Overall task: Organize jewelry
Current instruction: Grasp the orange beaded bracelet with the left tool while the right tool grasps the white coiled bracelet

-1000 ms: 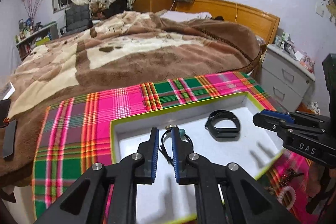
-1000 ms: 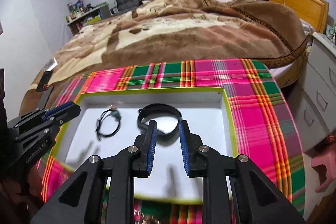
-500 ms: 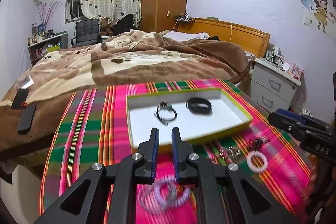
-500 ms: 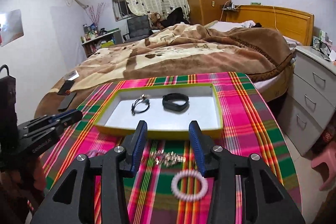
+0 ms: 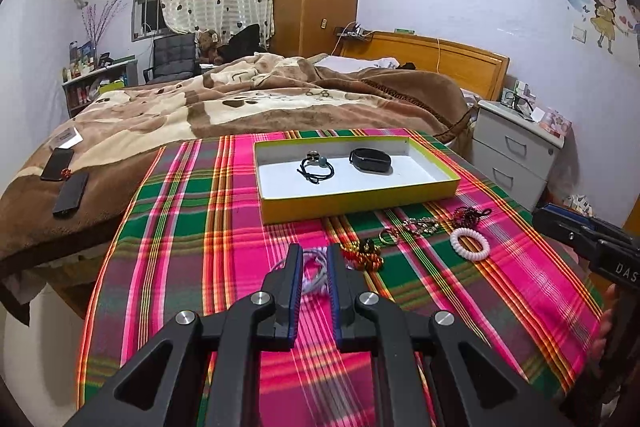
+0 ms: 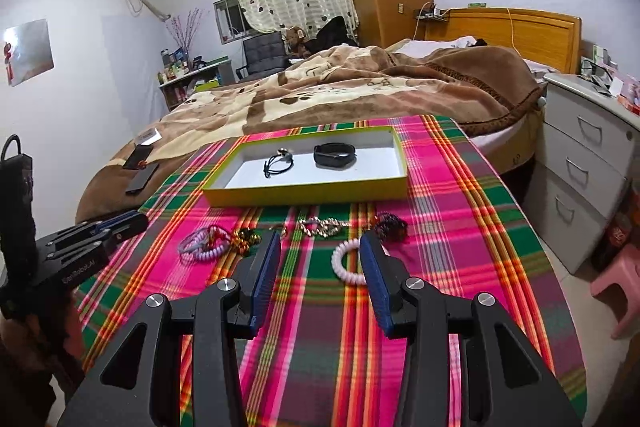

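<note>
A yellow-rimmed white tray [image 5: 360, 201] [image 6: 308, 193] sits on the plaid cloth and holds a black cord bracelet [image 5: 315, 169] [image 6: 279, 163] and a black band [image 5: 370, 160] [image 6: 335, 155]. In front of it lie lilac coil ties [image 6: 200, 247] [image 5: 314, 273], red and gold beads [image 5: 362, 255] [image 6: 242, 238], a gold chain [image 6: 322, 226] [image 5: 418, 225], a dark bead bracelet [image 6: 390, 221] [image 5: 468, 215] and a white coil tie [image 5: 470, 243] [image 6: 347, 261]. My left gripper [image 5: 312, 259] is narrowly open above the lilac ties, empty. My right gripper [image 6: 318, 251] is wide open and empty beside the white tie.
The plaid table [image 6: 460, 195] butts against a bed with a brown blanket [image 5: 240, 107]. Two phones [image 5: 70, 193] lie on the bed's left edge. A white nightstand [image 6: 580, 163] and a pink stool [image 6: 616, 287] stand to the right.
Both grippers have pulled back from over the tray to the near side of the table. The right gripper has opened wide. The loose jewelry has come into view.
</note>
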Motion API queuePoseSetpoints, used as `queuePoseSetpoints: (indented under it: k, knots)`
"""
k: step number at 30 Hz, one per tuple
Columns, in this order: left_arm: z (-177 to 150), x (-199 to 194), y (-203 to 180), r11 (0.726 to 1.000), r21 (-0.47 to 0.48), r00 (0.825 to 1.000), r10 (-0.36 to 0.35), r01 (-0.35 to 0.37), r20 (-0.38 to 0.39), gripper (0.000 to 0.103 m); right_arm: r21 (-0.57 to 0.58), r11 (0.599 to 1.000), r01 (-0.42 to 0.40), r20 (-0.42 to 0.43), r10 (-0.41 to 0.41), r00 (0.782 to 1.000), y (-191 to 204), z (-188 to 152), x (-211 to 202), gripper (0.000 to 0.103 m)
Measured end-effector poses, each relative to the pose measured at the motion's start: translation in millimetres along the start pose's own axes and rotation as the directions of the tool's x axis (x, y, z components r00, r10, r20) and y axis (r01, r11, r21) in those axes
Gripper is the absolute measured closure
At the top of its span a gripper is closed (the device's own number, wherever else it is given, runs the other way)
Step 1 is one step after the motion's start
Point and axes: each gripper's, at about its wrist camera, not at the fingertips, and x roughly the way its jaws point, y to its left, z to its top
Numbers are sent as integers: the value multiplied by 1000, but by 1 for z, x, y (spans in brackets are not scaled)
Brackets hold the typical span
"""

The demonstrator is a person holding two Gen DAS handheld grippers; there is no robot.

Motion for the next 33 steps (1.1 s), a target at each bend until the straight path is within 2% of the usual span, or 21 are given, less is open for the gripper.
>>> queuePoseSetpoints:
  k: [13,19,26,28,30,33]
  knots:
    - [-17,-8,-6,999,4,999,-38,38,-24,92,1,1000,4,-81,-4,997,-3,-24,-3,61]
    - [-16,3,-5,998,2,997,-69,69,-45,92,12,1000,14,-99,-12,995,-8,-24,4,61]
    - [-11,24,-3,998,15,995,-59,60,-77,92,24,999,30,-125,-27,992,-13,-20,19,61]
    - [-9,31,-4,998,21,994,-60,63,-90,91,24,999,36,-129,-33,991,-15,-19,23,61]
    - [-8,36,-3,997,26,993,-63,66,-99,82,23,999,47,-139,-43,989,-17,-17,27,61]
    - [-5,44,-3,996,35,991,-73,78,-108,81,32,998,54,-155,-48,987,-22,-14,36,61]
